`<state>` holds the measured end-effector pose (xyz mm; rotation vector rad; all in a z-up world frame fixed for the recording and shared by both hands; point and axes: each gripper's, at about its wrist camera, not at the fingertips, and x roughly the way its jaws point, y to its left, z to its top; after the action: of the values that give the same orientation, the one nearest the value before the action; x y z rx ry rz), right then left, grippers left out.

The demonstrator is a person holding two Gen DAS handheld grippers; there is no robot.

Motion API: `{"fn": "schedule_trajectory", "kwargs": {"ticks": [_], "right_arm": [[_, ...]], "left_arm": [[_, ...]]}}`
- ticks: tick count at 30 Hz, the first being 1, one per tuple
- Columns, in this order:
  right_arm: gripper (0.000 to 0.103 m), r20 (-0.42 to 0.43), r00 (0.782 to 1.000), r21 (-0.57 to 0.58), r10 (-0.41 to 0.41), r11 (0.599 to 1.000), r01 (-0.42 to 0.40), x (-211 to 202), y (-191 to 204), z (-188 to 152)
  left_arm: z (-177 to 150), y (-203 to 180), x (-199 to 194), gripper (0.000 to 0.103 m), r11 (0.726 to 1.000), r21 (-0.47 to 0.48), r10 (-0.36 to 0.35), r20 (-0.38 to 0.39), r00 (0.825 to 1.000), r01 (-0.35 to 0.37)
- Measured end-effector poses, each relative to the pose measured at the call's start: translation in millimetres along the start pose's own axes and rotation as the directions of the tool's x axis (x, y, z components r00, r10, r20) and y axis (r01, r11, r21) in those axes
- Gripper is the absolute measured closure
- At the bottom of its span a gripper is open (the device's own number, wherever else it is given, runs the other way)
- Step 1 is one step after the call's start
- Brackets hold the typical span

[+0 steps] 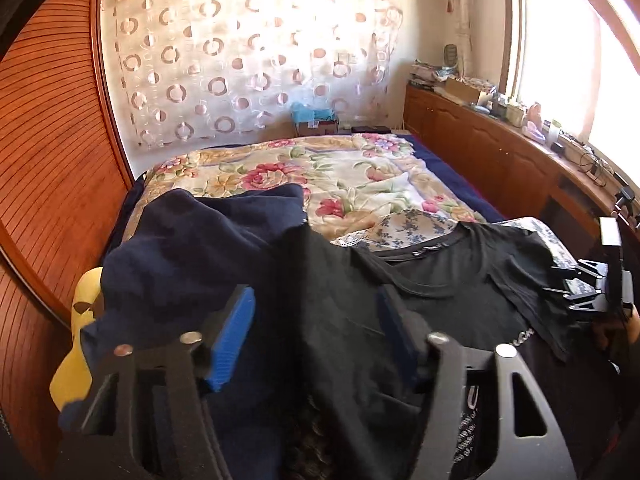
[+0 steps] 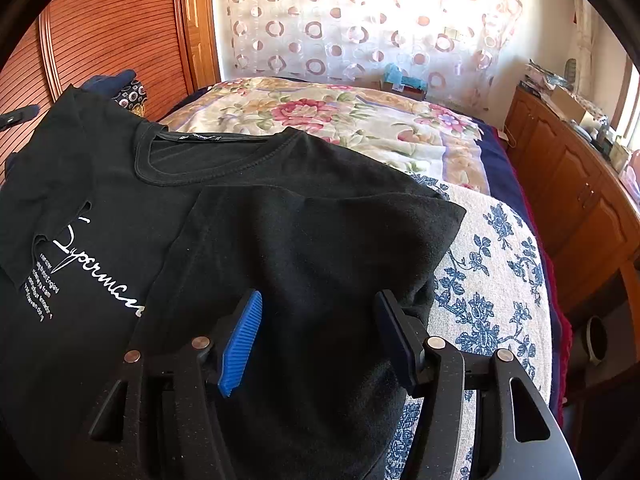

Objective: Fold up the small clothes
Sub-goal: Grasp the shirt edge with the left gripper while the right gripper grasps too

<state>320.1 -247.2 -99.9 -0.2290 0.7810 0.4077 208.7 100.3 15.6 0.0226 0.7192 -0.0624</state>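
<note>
A black T-shirt with white lettering lies front up on a blue-flowered white cloth at the bed's near end. Its right sleeve and side are folded in over the chest. My right gripper is open, its blue pads either side of that folded part, just above it. In the left wrist view the same shirt lies ahead, its left side folded in. My left gripper is open over that folded edge. The right gripper shows at the far right of this view.
A heap of navy clothes lies left of the shirt, over a yellow object. A floral bedspread covers the bed beyond. A wooden wardrobe stands left, a cluttered wooden cabinet along the right under the window.
</note>
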Motion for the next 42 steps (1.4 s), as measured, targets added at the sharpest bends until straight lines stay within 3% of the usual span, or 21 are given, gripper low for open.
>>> {"fn": "schedule_trajectory", "kwargs": {"ticks": [2,9,10,12,15,24,28,32,37,40,41,42], "right_arm": [[0.041,0.000,1.000,0.000,0.004,1.000,-0.004,0,0,0],[0.039,-0.001,1.000,-0.002,0.005,1.000,-0.005,0,1,0],[0.039,-0.001,1.000,-0.002,0.005,1.000,-0.005,0,1,0],[0.039,-0.001,1.000,-0.002,0.007,1.000,-0.007,1,1,0],[0.039,-0.001,1.000,-0.002,0.006,1.000,-0.006,1,1,0],[0.038,0.004,0.999,0.070,0.047,0.996,-0.047,-6,-18,-1],[0.038,0.015,0.999,0.085,-0.040,0.996,0.039,-11,-37,6],[0.039,-0.001,0.999,0.110,-0.051,0.993,0.051,-2,-57,16],[0.041,-0.031,1.000,0.147,0.001,0.989,0.004,22,-74,25],[0.064,-0.016,1.000,0.137,0.005,0.991,-0.003,25,-73,31],[0.084,-0.016,0.999,0.130,0.028,0.991,-0.025,26,-71,32],[0.097,-0.021,0.998,0.123,0.057,0.991,-0.054,27,-68,34]], "left_arm": [[0,3,9,0.053,1.000,-0.002,0.004,-0.020,1.000,-0.004],[-1,-7,33,0.055,0.998,0.062,0.035,-0.048,0.998,-0.032],[-1,-8,33,0.059,0.997,0.073,0.038,-0.044,0.998,-0.035],[1,-9,32,0.084,0.995,0.090,0.054,-0.034,0.998,-0.051],[3,-10,27,0.096,0.994,0.102,0.034,-0.021,0.999,-0.032],[-2,-19,9,0.098,0.996,0.091,0.006,0.039,0.999,-0.009],[-5,-25,7,0.098,0.996,0.092,-0.019,0.046,0.999,0.014],[-7,-28,5,0.098,0.996,0.087,-0.038,0.054,0.998,0.033],[-12,-35,-1,0.098,0.994,0.090,-0.065,0.053,0.996,0.060],[-16,-43,-8,0.098,0.993,0.091,-0.085,0.062,0.994,0.080],[-18,-46,-13,0.098,0.992,0.091,-0.096,0.067,0.993,0.089],[-21,-48,-18,0.098,0.991,0.091,-0.104,0.072,0.992,0.097]]}}
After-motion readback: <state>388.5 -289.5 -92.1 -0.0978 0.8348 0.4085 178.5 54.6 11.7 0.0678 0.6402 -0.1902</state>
